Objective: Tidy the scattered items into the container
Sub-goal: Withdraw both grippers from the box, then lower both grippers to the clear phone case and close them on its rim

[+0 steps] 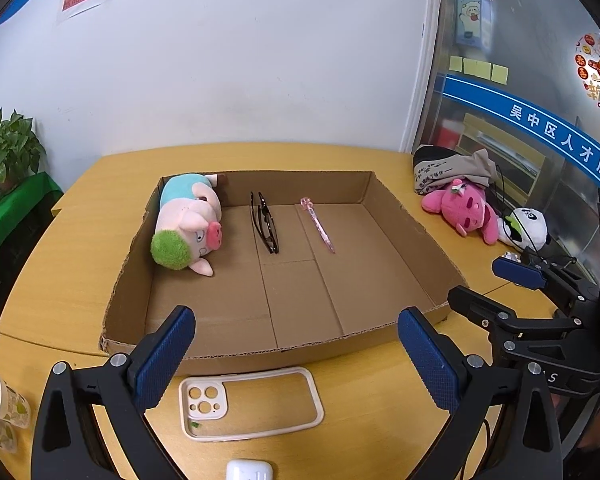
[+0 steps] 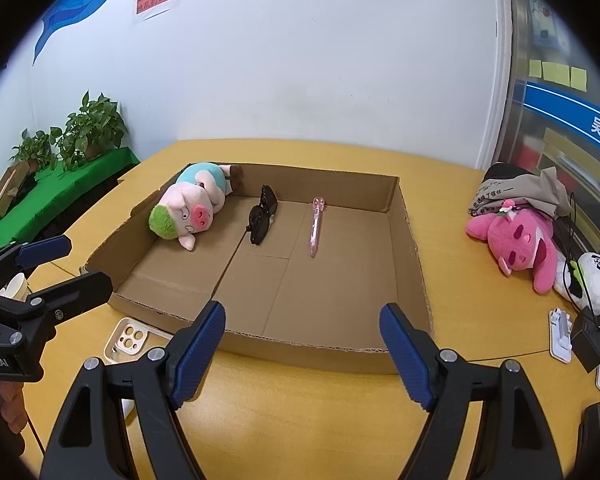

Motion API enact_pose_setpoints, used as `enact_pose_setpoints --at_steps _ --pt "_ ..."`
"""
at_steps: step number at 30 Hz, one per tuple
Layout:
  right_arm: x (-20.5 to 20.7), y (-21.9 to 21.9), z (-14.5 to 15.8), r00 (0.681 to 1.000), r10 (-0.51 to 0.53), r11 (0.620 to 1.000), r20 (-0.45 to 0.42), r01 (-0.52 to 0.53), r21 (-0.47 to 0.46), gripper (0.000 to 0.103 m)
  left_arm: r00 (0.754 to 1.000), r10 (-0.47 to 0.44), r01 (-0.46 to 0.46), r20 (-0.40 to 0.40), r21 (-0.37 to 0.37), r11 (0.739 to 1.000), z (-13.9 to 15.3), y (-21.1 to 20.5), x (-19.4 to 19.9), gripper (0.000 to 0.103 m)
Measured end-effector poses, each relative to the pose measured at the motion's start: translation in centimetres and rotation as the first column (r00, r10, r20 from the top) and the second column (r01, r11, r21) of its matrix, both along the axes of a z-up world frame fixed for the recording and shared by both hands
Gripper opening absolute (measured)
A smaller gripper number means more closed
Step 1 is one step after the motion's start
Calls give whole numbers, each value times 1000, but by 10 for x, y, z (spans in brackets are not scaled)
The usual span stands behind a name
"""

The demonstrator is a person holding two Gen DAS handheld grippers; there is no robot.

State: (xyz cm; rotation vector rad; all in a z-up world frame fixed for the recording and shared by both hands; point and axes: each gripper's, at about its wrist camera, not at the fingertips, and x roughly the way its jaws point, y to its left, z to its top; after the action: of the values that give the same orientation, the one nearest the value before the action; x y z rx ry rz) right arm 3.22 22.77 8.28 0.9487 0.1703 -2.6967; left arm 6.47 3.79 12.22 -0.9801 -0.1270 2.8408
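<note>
Box (image 1: pixel 380 196) holds pig (image 1: pixel 190 222), sunglasses (image 1: pixel 265 222), pen (image 1: pixel 318 224) — phone case (image 1: pixel 252 408) left on table (image 1: pixel 360 420); both grippers (image 1: pixel 296 354) (image 2: pixel 302 344) apart, empty.

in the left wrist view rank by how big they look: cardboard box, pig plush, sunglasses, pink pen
1. Brown cardboard box
2. Pink pig plush with green hair
3. Black folded sunglasses and thin pink pen: similar length, too close to rank.

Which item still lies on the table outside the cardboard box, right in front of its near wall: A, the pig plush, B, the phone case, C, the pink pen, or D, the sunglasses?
B: the phone case lies on the table against the cardboard box's near wall.
</note>
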Motion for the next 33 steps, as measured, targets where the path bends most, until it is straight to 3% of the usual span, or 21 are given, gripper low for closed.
enact_pose_setpoints --at_steps 22,28,33 --pt "0 3 -10 1000 -3 1000 31 3 -10 79 999 -20 20 38 0 1000 -13 -2 1 103" --pt "-2 -4 -24 996 27 999 84 -25 -28 79 997 -10 9 70 16 1000 -28 -20 5 103" --pt "-4 -18 -59 976 78 994 205 -62 -86 79 985 12 -16 172 23 1000 -61 -48 4 103"
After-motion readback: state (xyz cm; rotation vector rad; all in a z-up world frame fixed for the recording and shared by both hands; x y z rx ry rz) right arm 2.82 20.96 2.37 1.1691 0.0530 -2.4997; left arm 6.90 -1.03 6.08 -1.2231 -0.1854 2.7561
